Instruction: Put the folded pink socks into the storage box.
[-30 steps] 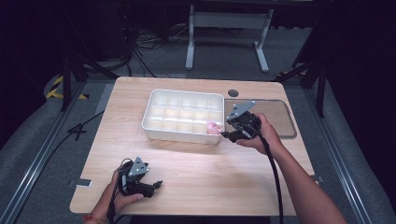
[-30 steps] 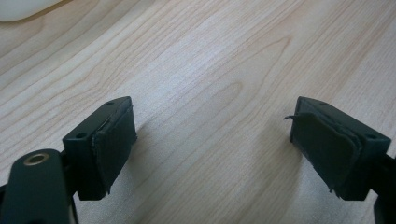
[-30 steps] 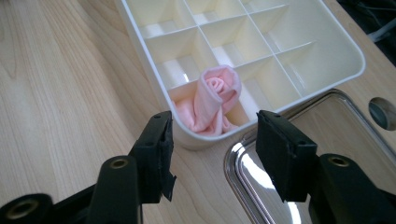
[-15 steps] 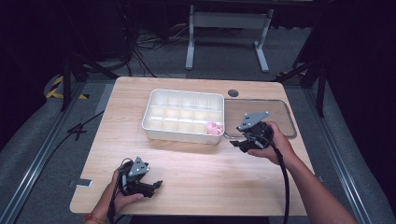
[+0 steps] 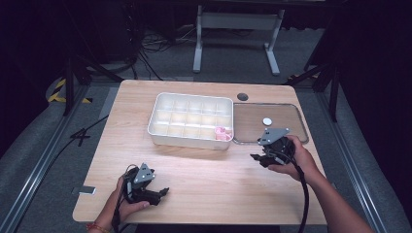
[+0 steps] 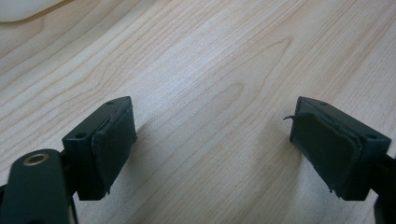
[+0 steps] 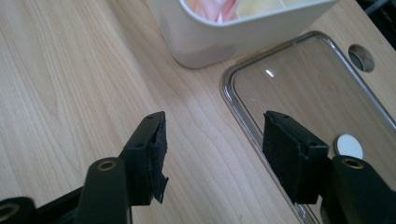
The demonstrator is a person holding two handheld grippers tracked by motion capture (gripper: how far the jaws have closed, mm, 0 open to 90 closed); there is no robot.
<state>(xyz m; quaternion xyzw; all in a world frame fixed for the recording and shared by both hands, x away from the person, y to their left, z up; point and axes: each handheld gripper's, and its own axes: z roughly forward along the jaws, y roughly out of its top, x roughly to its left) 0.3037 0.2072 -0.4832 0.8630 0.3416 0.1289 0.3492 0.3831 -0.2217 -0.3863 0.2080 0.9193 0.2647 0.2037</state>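
Two grippers, both empty. Right gripper (image 5: 256, 157) sits near the clear lid (image 5: 286, 114) lying flat on the desk (image 5: 194, 184); its jaws have just been opening, nothing between them. Pink item (image 5: 223, 133) lies in the white tray's (image 5: 189, 141) near right corner compartment, likely just dropped there. Left gripper (image 5: 164, 192) rests at the desk's near edge, jaws wide, probably idle.

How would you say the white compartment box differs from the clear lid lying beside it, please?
The white compartment box is opaque and deep, with a grid of cells; the clear lid is transparent, flat and undivided. The box holds a pink object in its near right corner cell, while the lid bears a small white disc. Both are rounded rectangles lying flat on the wooden table, side by side.
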